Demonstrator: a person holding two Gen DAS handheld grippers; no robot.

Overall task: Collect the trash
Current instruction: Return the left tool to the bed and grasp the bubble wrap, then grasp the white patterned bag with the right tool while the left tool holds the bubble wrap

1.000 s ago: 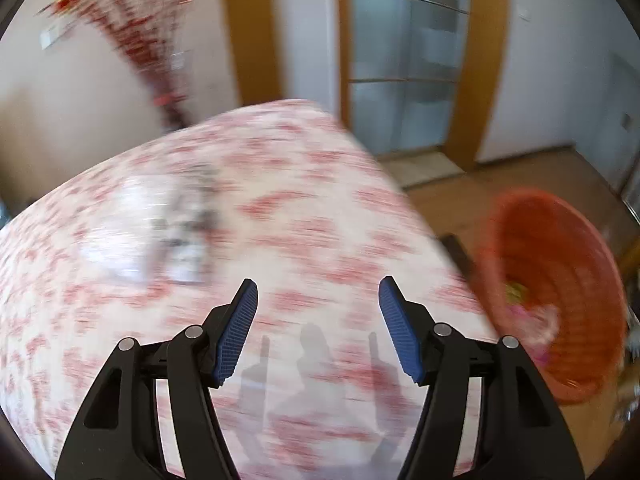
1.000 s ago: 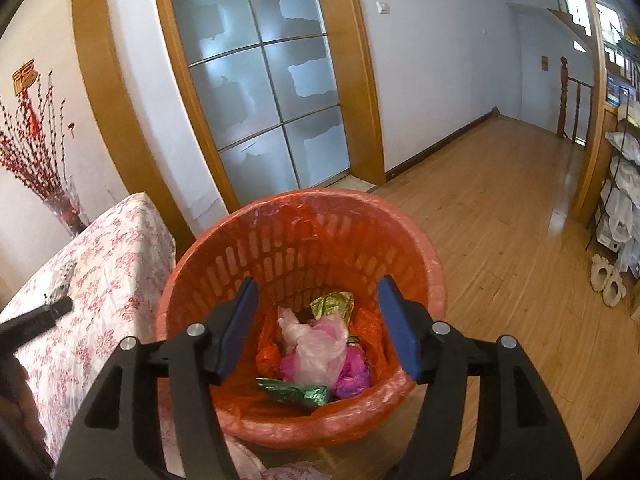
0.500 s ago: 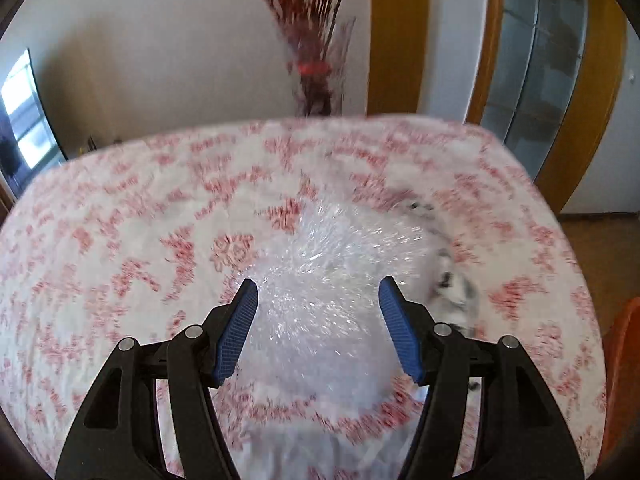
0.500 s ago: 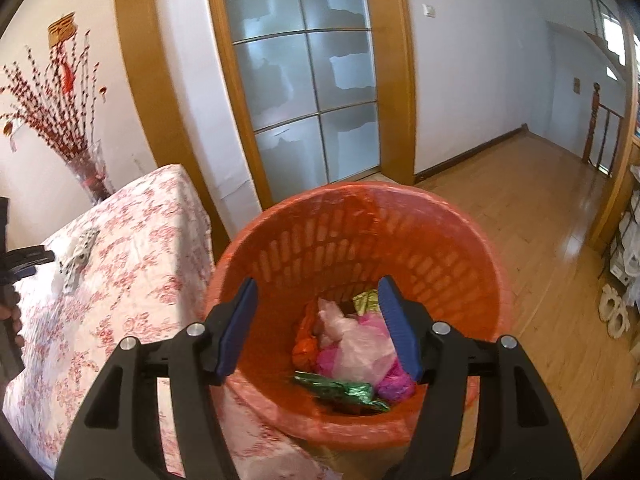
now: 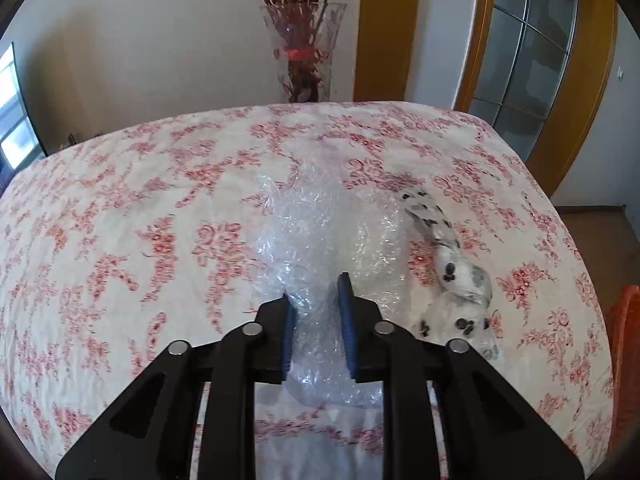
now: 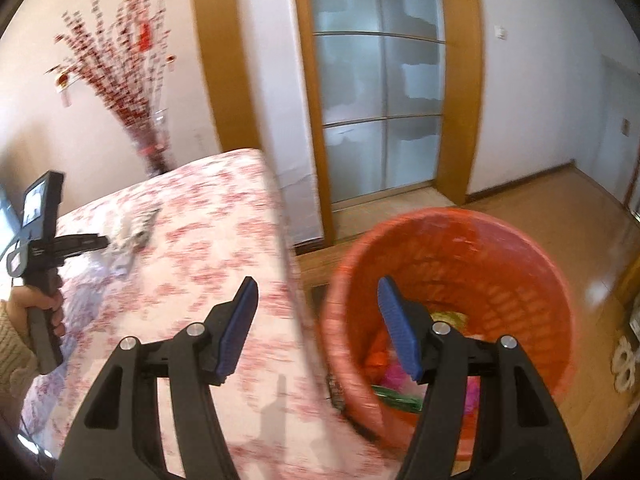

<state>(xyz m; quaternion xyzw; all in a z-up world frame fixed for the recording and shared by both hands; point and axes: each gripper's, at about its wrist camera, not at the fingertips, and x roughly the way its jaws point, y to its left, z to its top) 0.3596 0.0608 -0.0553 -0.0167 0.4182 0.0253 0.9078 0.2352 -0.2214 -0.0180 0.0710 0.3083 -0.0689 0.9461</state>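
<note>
I have the left gripper [image 5: 316,312] pinched on the bubble wrap [image 5: 320,240] mid-table [image 5: 120,208], near the right edge, ready to lift. A spotted wrapper [image 5: 448,264] lies just right of it. My right gripper [image 6: 316,328] hangs open and empty between table and bin [image 6: 460,280], free.

left gripper [image 5: 316,304]: jaws drawn close, pinched on the bubble wrap [image 5: 320,224]
right gripper [image 6: 316,320]: jaws spread wide, nothing held
left hand [image 6: 34,304]: wrapped around the handle
</note>
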